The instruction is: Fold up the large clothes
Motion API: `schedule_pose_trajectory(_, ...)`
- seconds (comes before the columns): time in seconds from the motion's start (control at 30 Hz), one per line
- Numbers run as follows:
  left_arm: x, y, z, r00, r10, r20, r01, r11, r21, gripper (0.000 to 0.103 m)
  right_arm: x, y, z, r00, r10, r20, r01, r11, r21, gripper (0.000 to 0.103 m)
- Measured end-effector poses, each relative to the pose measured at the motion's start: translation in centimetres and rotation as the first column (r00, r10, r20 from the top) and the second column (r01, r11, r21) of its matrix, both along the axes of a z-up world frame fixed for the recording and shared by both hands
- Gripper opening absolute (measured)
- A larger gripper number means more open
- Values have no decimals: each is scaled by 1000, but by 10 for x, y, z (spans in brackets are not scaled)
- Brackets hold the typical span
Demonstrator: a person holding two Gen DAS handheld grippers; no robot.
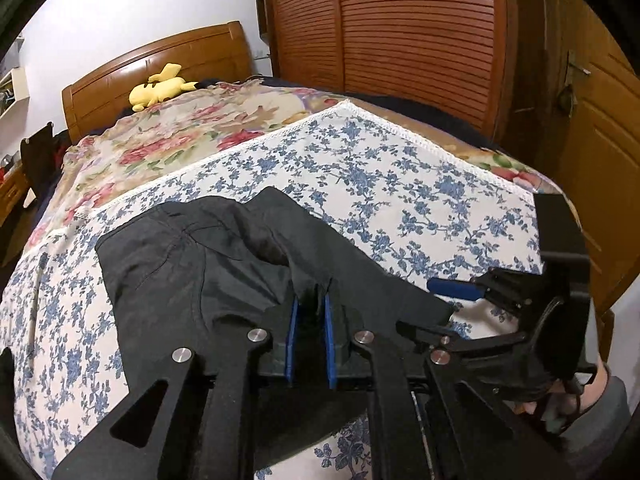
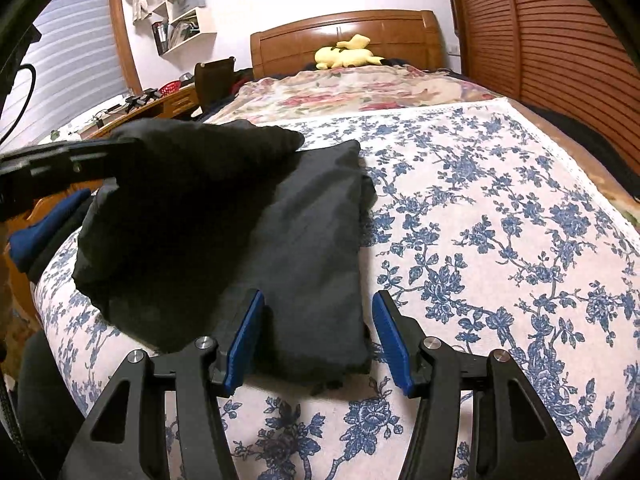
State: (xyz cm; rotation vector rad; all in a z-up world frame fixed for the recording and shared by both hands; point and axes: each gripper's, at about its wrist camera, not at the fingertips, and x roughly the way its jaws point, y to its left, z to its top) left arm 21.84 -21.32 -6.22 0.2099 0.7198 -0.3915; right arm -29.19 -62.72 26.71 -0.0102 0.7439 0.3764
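A black garment (image 1: 192, 264) lies partly folded on a white cloth with blue flowers (image 1: 380, 184) spread over the bed. My left gripper (image 1: 311, 316) is shut on a fold of the black garment and holds it lifted. In the right wrist view the garment (image 2: 304, 248) lies as a folded stack with a raised flap (image 2: 172, 200) at the left. My right gripper (image 2: 318, 336) is open, its blue pads on either side of the stack's near edge. The right gripper also shows at the right of the left wrist view (image 1: 460, 292).
A flowered quilt (image 1: 180, 136) covers the far bed, with a yellow plush toy (image 1: 160, 88) by the wooden headboard (image 1: 168, 56). A louvred wooden wardrobe (image 1: 400, 32) stands right. A desk (image 2: 132, 112) and wall shelves (image 2: 180, 12) stand left.
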Motion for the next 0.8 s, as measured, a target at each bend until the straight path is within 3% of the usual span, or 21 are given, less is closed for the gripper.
schedule_pose_trajectory(0.2, -15, 5, 6, 999, 1, 54, -3, 999, 37, 16, -6, 3, 5, 1000, 9, 14, -9, 1000, 5, 58)
schedule_pose_trajectory(0.33, -28, 18, 11, 997, 0, 78, 0, 1000, 11, 19, -4, 6, 11, 1000, 12, 25, -12, 1000, 5, 58)
schedule_pose_trajectory(0.4, -35, 28, 14, 995, 4, 96, -4, 1000, -1, 24, -4, 8, 14, 999, 10, 37, -11, 1000, 5, 58)
schedule_pose_trajectory(0.47, -44, 39, 15, 993, 14, 114, -12, 1000, -16, 40, -4, 10, 19, 999, 13, 51, -13, 1000, 16, 58)
schedule_pose_trajectory(0.5, -47, 43, 15, 993, 19, 119, -17, 1000, -22, 43, -5, 11, 21, 998, 18, 58, -20, 1000, 23, 58)
schedule_pose_trajectory(0.7, -56, 84, -2, 994, 73, 80, -67, 995, -68, 47, -13, 20, 38, 995, 42, 94, -46, 998, 44, 58)
schedule_pose_trajectory(0.8, -53, 101, -12, 993, 111, 41, -108, 991, -86, 65, -18, 27, 50, 992, 57, 114, -63, 997, 52, 58)
